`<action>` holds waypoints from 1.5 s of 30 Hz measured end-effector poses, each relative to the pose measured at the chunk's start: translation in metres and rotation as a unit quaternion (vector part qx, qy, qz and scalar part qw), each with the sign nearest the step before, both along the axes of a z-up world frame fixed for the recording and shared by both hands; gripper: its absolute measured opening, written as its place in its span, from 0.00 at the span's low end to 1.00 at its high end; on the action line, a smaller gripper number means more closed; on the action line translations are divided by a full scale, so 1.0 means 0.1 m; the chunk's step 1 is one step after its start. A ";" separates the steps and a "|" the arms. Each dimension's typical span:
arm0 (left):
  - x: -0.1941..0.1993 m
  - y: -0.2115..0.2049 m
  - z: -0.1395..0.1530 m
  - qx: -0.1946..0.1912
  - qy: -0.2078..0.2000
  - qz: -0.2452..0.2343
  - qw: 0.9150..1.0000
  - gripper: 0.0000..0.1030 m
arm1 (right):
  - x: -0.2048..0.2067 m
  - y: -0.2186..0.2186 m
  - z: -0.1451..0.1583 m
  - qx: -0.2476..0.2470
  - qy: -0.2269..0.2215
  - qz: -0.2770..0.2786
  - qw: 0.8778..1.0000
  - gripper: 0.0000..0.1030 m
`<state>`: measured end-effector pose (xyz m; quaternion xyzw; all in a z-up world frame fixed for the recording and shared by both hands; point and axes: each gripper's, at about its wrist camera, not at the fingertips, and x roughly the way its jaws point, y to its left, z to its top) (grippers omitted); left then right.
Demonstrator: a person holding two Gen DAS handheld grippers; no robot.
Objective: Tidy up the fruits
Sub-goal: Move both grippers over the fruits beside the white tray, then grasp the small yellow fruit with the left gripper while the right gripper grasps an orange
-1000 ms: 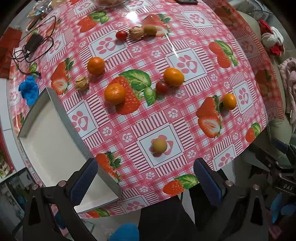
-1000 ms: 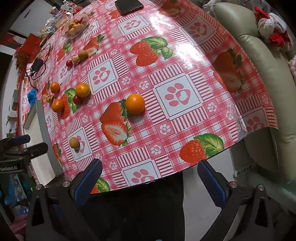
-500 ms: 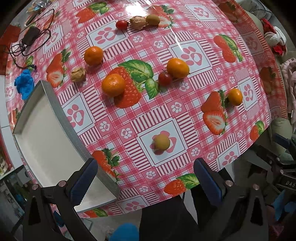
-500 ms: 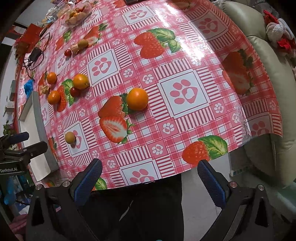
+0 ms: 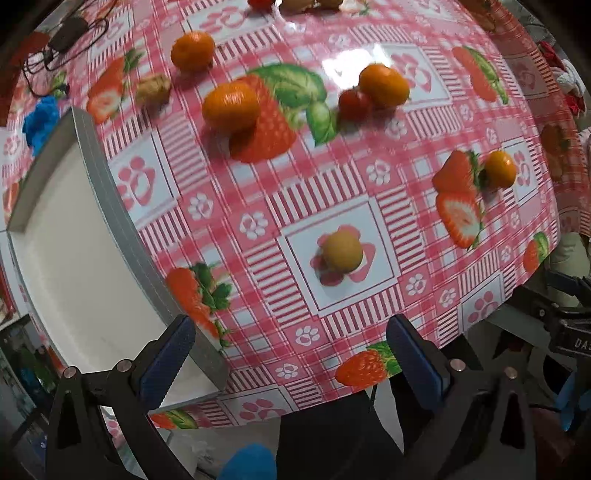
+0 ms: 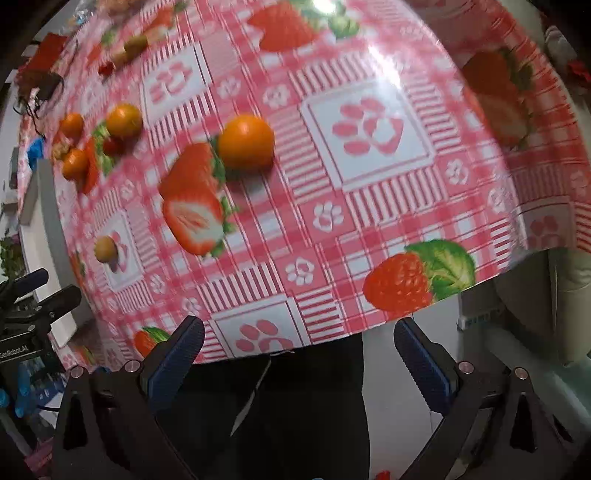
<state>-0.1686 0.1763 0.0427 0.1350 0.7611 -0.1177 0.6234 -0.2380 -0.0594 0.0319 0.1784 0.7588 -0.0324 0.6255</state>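
Left wrist | oranges (image 5: 231, 106): four | cherry tomato (image 5: 354, 104): one | tray (image 5: 66, 236): one

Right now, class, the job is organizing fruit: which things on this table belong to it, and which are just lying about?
Belongs to the job:
oranges
cherry tomato
small yellow-brown fruit
white tray

Just lying about:
black cable
blue object

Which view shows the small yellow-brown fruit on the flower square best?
The left wrist view: the small yellow-brown fruit sits near centre, large, ahead of the open left claw. In the right wrist view it is small, blurred and far to the left edge, well off the line of the open right claw.
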 end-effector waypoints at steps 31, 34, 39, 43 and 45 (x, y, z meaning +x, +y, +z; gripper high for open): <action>0.16 -0.25 -0.64 -0.013 -0.067 0.094 0.993 1.00 | 1.33 0.58 -0.43 -0.081 -0.043 0.072 0.993 1.00; 0.23 -0.27 -0.66 -0.005 -0.044 0.099 0.994 1.00 | 1.34 0.49 -0.46 -0.073 -0.022 0.073 0.994 1.00; 0.25 -0.38 -0.61 -0.009 -0.044 0.085 0.995 0.82 | 1.39 0.39 -0.36 -0.061 -0.042 0.063 0.995 0.88; 0.17 -0.48 -0.52 -0.018 -0.059 0.068 0.996 0.34 | 1.39 0.41 -0.22 -0.070 -0.054 0.072 0.993 0.50; 0.16 -0.49 -0.51 -0.028 -0.059 0.062 0.996 0.28 | 1.42 0.39 -0.17 -0.061 -0.063 0.070 0.994 0.35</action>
